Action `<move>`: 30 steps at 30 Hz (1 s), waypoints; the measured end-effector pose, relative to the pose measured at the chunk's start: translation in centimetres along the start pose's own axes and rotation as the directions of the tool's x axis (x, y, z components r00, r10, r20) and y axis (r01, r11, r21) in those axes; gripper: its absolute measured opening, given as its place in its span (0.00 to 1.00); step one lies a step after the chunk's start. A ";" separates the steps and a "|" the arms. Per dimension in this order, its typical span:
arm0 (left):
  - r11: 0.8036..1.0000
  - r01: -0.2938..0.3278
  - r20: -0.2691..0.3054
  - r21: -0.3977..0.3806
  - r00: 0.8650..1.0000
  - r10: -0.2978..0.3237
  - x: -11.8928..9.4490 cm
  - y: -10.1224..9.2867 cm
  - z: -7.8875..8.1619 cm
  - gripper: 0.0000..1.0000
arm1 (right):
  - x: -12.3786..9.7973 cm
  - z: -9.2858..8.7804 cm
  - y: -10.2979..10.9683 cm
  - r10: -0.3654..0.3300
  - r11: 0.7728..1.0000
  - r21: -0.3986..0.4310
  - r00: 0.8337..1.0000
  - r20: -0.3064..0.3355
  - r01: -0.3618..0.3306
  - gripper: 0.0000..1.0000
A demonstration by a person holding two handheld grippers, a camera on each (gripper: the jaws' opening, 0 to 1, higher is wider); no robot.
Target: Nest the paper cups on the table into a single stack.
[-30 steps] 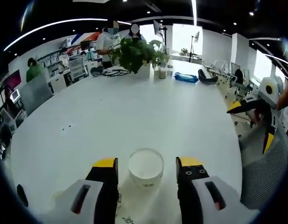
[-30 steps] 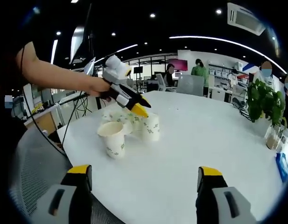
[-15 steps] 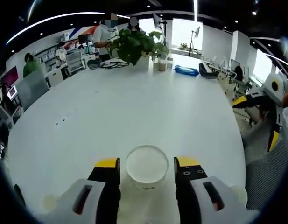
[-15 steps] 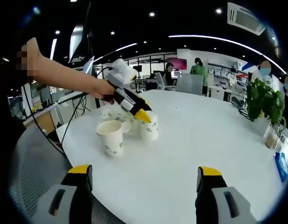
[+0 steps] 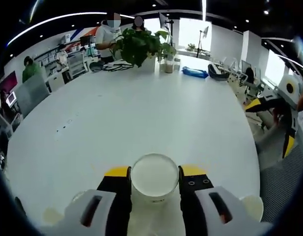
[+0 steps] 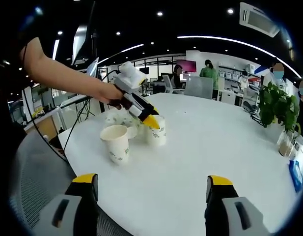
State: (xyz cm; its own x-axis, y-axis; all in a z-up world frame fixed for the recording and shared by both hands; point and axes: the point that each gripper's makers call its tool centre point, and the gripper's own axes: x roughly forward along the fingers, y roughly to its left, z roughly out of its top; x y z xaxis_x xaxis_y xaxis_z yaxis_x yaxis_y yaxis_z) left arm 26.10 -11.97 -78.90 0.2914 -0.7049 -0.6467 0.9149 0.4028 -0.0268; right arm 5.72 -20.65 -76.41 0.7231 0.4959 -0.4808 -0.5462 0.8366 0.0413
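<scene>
While left tool (image 5: 154, 178) now pinches cup (image 5: 154, 176) | right tool (image 6: 150, 196) stays spread

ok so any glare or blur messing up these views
Left gripper view: the white paper cup between the left tongs looks washed out, its inside showing no detail, and bright windows blow out at the far end. Right gripper view: ceiling light strips curve from fisheye distortion; the printed paper cups look slightly soft.

open office | white table (image 5: 141, 118) | potted plant (image 5: 139, 46) | bright window (image 5: 195, 34) | ceiling light strips (image 6: 225, 42)
</scene>
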 end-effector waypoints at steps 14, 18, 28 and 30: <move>1.000 0.016 0.022 0.020 1.000 -0.016 -1.4 -1.3 0.7 0.36 | 0.0 0.0 0.1 0.002 1.000 -0.005 1.000 0.001 -0.002 0.92; 1.000 0.020 0.027 0.024 0.999 -0.021 -1.6 -1.5 0.9 0.36 | 0.0 0.1 0.0 0.000 1.000 -0.006 1.000 0.003 0.000 0.92; 0.998 0.061 0.042 0.027 0.997 -0.062 -3.2 -3.0 1.2 0.36 | 0.0 0.0 0.1 0.005 1.000 -0.018 1.000 -0.001 -0.005 0.91; 0.997 0.067 0.041 0.029 0.997 -0.068 -3.3 -3.2 1.3 0.36 | 0.0 0.0 0.2 0.006 1.000 -0.020 1.000 -0.001 -0.006 0.91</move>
State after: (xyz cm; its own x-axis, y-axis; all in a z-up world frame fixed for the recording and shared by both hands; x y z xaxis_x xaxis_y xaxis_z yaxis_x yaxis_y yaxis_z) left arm 22.53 -11.66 -75.70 0.2393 -0.7541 -0.6116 0.9402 0.3372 -0.0478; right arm 5.64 -20.46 -76.37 0.7194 0.5011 -0.4811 -0.5593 0.8285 0.0265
